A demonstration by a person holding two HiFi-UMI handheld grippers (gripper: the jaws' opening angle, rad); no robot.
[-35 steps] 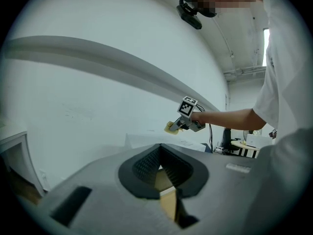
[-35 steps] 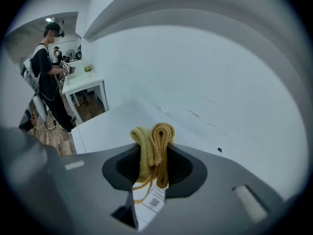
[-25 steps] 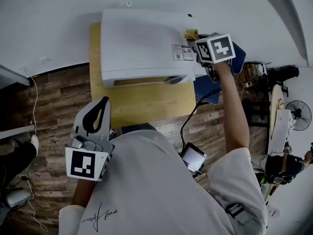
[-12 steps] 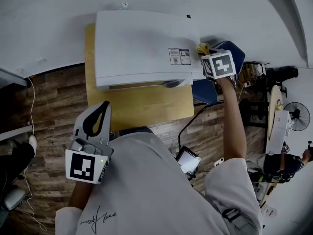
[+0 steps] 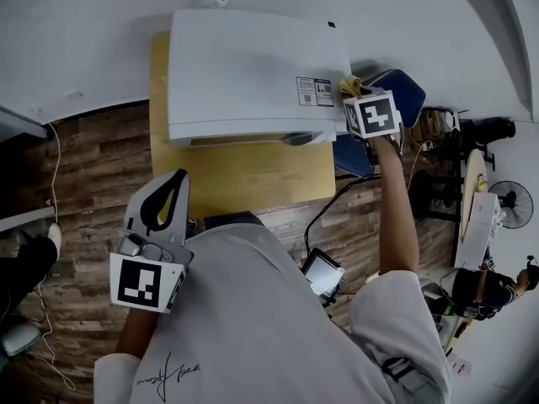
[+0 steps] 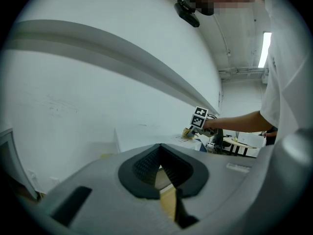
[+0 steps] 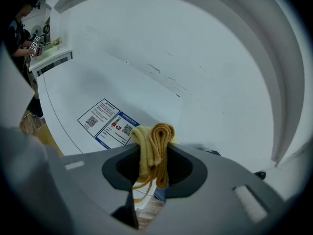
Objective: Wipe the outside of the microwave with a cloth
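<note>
yellow cloth (image 7: 154,146) bunched and folded, pinched between the jaws of the right hand-held gripper (image 7: 151,173), loose threads hanging down behind the pads; so right one is clamped on the cloth

head view: cloth (image 5: 349,84) sits at the right edge of the white microwave (image 5: 244,66) top, just beside the printed label (image 5: 313,91) with qr squares; can't tell if the cloth actually presses on the surface

right hand-held gripper (image 5: 355,95) reaches in from the microwave's right side, arm stretched out, marker cube facing up

right gripper view: microwave top (image 7: 98,87) runs away under the cloth, label (image 7: 108,123) just left of it, white wall (image 7: 195,43) behind

microwave stands on a wooden counter (image 5: 253,179), back against the wall (image 5: 101,23); bare strip of counter in front of its door and on its left

left hand-held gripper (image 5: 164,199) low and near the person's body, well apart from the microwave, over the counter's front left corner area; left gripper view shows its jaws (image 6: 161,173) closed tip to tip with nothing between them, bit of wood counter seen through the gap below

outward: blue seat-like thing (image 5: 402,91) right of the microwave, partly behind the right arm; wood-pattern floor (image 5: 93,158); small screen device (image 5: 324,274) with a black cable near the person's waist; standing fan (image 5: 515,197) far right
</note>
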